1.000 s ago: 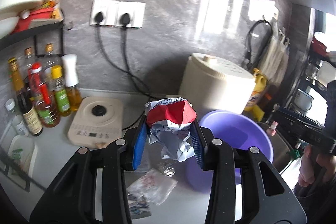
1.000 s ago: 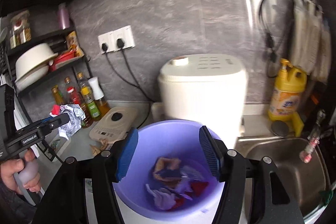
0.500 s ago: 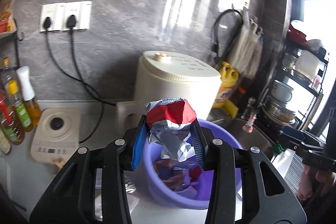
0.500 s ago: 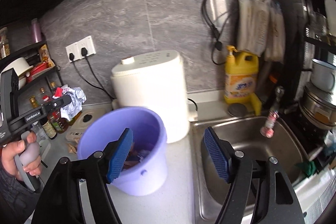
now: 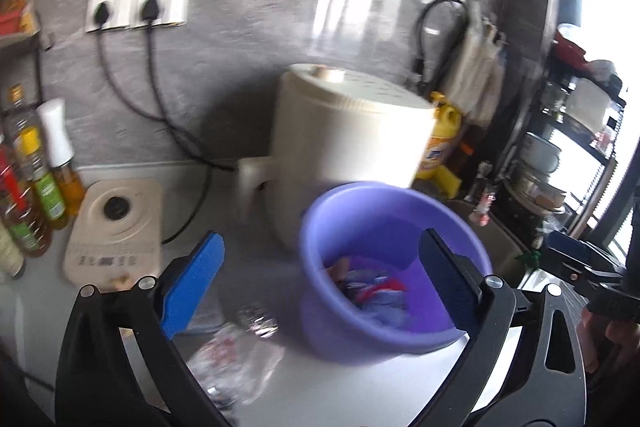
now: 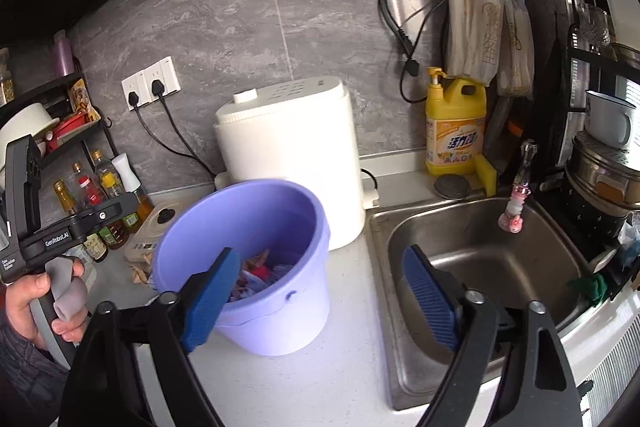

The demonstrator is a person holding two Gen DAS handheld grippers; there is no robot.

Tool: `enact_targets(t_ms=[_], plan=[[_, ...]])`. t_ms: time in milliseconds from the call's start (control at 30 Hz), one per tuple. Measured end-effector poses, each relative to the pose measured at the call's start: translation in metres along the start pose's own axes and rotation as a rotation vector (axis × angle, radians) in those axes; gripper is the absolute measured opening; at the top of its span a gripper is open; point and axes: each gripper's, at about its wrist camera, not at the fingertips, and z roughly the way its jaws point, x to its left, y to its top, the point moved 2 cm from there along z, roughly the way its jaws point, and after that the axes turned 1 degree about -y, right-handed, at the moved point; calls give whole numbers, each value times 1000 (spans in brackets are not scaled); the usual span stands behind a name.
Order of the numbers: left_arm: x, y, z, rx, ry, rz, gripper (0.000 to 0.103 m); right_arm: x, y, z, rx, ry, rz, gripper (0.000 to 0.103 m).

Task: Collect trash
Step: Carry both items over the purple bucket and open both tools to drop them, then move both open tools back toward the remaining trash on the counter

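On the counter, purple bucket (image 5: 394, 263) of trash just beyond left claw (image 5: 320, 283), both claws opening, empty, right claw (image 6: 320, 301) beside it.

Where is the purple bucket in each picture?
Left wrist view: the purple bucket sits low and right of centre, partly behind the right finger of the left gripper.
Right wrist view: the bucket sits low and left of centre, behind that gripper's left finger.
Shared landmark: the white appliance stands right behind the bucket in both.
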Motion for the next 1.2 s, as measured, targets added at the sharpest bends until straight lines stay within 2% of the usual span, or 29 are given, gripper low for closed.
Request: enact_targets(t_ms=[133, 333, 567, 767, 967, 1133, 1200], plan=[[28, -7, -14, 9, 44, -33, 97, 20, -3, 5, 3, 20, -4, 95], [66, -15, -37, 31, 96, -37, 97, 52, -8, 14, 15, 27, 8, 95], [104, -19, -58, 42, 121, -48, 97, 95, -13, 20, 23, 53, 33, 95], [133, -29, -67, 68, 97, -45, 97, 140, -23, 21, 28, 75, 42, 95], [155, -36, -66, 84, 59, -70, 96, 187, -42, 25, 75, 97, 16, 95], [163, -43, -60, 109, 20, -52, 87, 207, -57, 29, 109, 97, 30, 95], [166, -47, -57, 122, 4, -50, 85, 209, -60, 31, 115, 91, 36, 91]])
